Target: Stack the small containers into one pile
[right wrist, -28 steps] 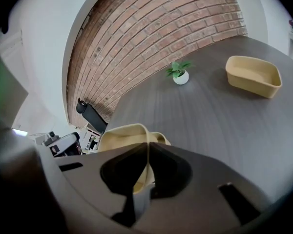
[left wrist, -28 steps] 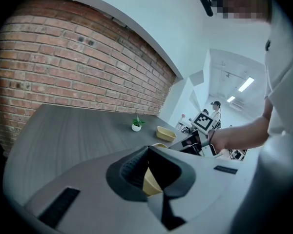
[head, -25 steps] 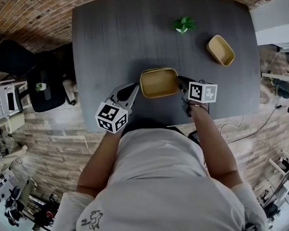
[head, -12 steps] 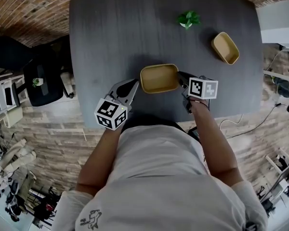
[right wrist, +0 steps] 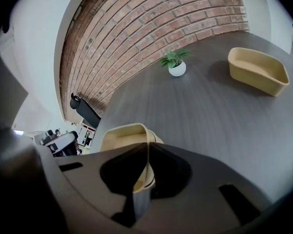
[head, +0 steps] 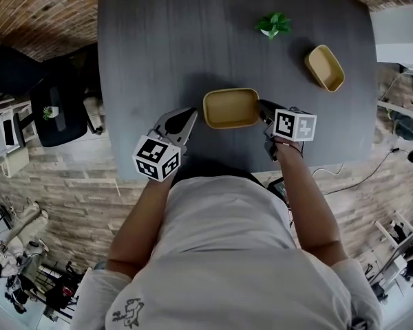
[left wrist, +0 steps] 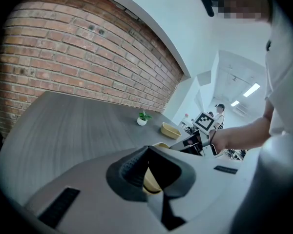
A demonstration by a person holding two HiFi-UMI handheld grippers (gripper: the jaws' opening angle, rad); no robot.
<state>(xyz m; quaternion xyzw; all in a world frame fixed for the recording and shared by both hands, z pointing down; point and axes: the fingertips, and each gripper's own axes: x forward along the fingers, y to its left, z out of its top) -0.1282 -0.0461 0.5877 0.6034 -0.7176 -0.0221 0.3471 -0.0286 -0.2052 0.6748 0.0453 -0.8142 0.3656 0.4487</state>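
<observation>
Tan near container (head: 230,108), head view, sits on the bench (head: 158,47) person-side of the plant (head: 274,25); the twin container (head: 324,67) sits right of the plant. Left gripper view: left tool (left wrist: 147,149) is clenched, empty. Right gripper view: right tool (right wrist: 148,146) pinches the near container's rim, likely for lifting.

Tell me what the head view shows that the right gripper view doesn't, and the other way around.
Only the head view shows the left gripper, close to the left end of the near container, and the person's white shirt.

Only the right gripper view shows, close up, the right gripper with its jaws closed on that container's rim.

Both show the near container, the far container lying apart from it, the potted plant and the dark table.
</observation>
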